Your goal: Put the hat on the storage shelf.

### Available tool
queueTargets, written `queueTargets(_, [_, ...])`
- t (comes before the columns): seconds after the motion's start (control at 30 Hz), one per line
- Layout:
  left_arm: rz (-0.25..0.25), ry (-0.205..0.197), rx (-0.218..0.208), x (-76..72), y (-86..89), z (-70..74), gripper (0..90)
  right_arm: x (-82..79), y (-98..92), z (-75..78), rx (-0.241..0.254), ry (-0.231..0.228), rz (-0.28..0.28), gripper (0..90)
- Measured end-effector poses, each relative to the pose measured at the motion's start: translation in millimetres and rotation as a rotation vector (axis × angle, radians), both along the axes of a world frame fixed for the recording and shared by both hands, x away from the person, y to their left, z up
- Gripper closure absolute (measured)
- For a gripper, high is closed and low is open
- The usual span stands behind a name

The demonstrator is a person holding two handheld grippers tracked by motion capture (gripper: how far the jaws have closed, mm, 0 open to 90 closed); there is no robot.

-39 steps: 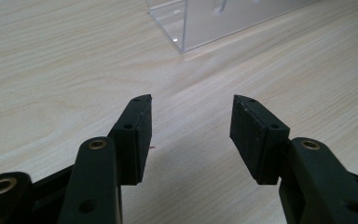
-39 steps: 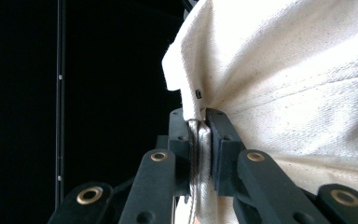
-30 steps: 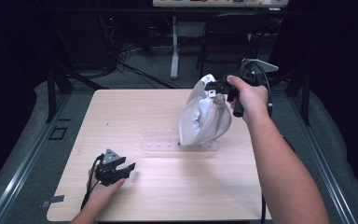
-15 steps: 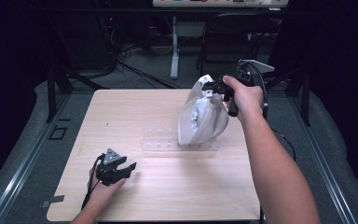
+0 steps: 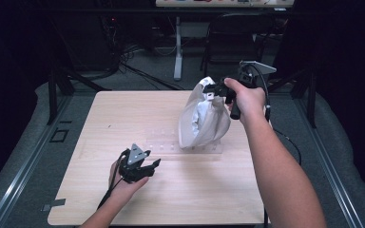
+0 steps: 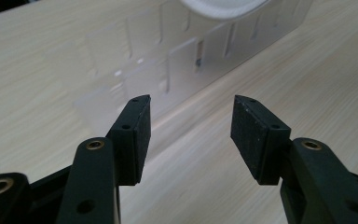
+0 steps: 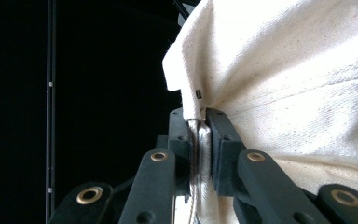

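Observation:
A white cloth bag (image 5: pixel 203 119) hangs over the table's right middle, held up by its top edge. My right gripper (image 5: pixel 212 88) is shut on that edge, and in the right gripper view the cream cloth (image 7: pixel 307 79) is pinched between the two black pads, with the right gripper (image 7: pixel 199 122) closed tight. The bag's bottom rests on a clear plastic rack (image 5: pixel 171 142) with slots. My left gripper (image 5: pixel 153 164) lies low on the table at the front left, open, with nothing between its pads. In the left gripper view, my left gripper (image 6: pixel 191 122) faces the clear rack (image 6: pixel 177 60).
The light wooden table (image 5: pixel 100 123) has bare surface on its left half and along the front. Metal rails (image 5: pixel 24 156) run beside the table's left side. Behind the table stand dark stands, cables and a chair (image 5: pixel 233 38).
My right gripper has lifted the bag a little higher and toward the back of the table. The left gripper has stayed where it was.

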State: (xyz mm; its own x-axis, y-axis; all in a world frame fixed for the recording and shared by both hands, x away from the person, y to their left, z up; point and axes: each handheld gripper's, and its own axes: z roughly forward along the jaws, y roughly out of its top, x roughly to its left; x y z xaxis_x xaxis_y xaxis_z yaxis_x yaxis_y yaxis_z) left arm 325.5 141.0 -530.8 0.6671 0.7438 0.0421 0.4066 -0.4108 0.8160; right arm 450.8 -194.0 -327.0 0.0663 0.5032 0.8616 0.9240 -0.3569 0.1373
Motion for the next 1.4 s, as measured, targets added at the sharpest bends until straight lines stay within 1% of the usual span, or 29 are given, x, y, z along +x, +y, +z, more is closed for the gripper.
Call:
queueTargets(0.07, [-0.020, -0.011, -0.004, 2.4, -14.3, 4.9, 47.6, 0.1, 0.8, -0.5, -0.001, -0.005, 0.003, 81.5])
queueTargets(0.13, [-0.038, -0.036, 0.015, 4.3, -30.8, 9.8, 47.6, 0.2, 1.1, -0.6, 0.002, -0.002, 0.008, 81.5])
queueTargets(0.23, [-0.056, -0.078, 0.052, 6.2, -49.4, 15.3, 47.2, -0.1, 1.3, -0.6, 0.001, -0.004, 0.012, 81.5])
queueTargets(0.3, [-0.063, -0.078, 0.059, 8.6, -58.8, 18.2, 47.1, -0.3, 1.2, -0.2, 0.000, -0.005, 0.009, 81.5])
queueTargets(0.4, [-0.067, -0.059, 0.038, 12.6, -68.0, 21.1, 47.1, -0.7, 0.1, -0.4, 0.002, -0.008, 0.012, 81.5])
queueTargets(0.43, [-0.069, -0.048, 0.041, 14.1, -72.1, 22.7, 47.1, -0.9, -0.1, -0.5, 0.001, -0.008, 0.013, 81.4])
queueTargets(0.47, [-0.069, -0.051, 0.040, 14.8, -74.2, 22.9, 47.1, -1.4, -0.4, -0.5, 0.001, -0.011, 0.013, 81.4])
queueTargets(0.5, [-0.070, -0.049, 0.044, 15.4, -76.7, 23.7, 47.1, -1.6, 0.0, -0.4, 0.000, -0.011, 0.010, 81.5])
queueTargets(0.57, [-0.080, -0.042, 0.037, 15.9, -82.1, 24.8, 47.1, -1.9, -0.3, -0.4, 0.000, -0.014, 0.016, 81.5])
queueTargets(0.6, [-0.087, -0.038, 0.040, 15.8, -84.2, 25.6, 46.9, -2.0, -0.3, -0.3, 0.001, -0.015, 0.016, 81.5])
queueTargets(0.7, [-0.104, -0.043, 0.055, 15.1, -94.4, 27.7, 46.9, -2.0, -0.3, 0.1, 0.005, -0.017, 0.018, 81.5])
queueTargets(0.77, [-0.098, -0.048, 0.063, 16.0, -99.4, 28.3, 47.0, -2.1, 0.5, 0.4, 0.010, -0.018, 0.016, 81.4])
queueTargets(0.8, [-0.093, -0.050, 0.065, 16.8, -101.1, 28.0, 47.8, -2.2, 0.7, 0.3, 0.010, -0.018, 0.023, 81.4])
queueTargets(0.87, [-0.067, -0.049, 0.095, 19.2, -103.9, 27.3, 49.9, -2.4, 0.8, 0.3, 0.008, -0.015, 0.024, 81.4])
queueTargets(1.0, [-0.034, -0.043, 0.138, 23.7, -102.8, 23.7, 59.8, -3.1, 0.9, 1.0, 0.007, -0.016, 0.025, 81.4])
queueTargets(1.07, [-0.026, -0.034, 0.142, 25.3, -100.5, 22.7, 64.1, -3.4, 0.7, 1.4, 0.003, -0.013, 0.030, 81.4])
queueTargets(1.2, [-0.015, -0.043, 0.136, 26.4, -95.6, 22.1, 69.5, -3.9, 0.8, 1.7, -0.001, -0.015, 0.034, 81.4])
queueTargets(1.3, [-0.018, -0.037, 0.115, 26.9, -92.3, 22.8, 71.7, -4.4, 2.5, 2.7, 0.001, -0.017, 0.025, 81.4])
queueTargets(1.4, [-0.029, -0.037, 0.086, 27.9, -88.8, 22.8, 73.8, -5.0, 3.4, 3.8, 0.007, -0.030, 0.028, 81.4])
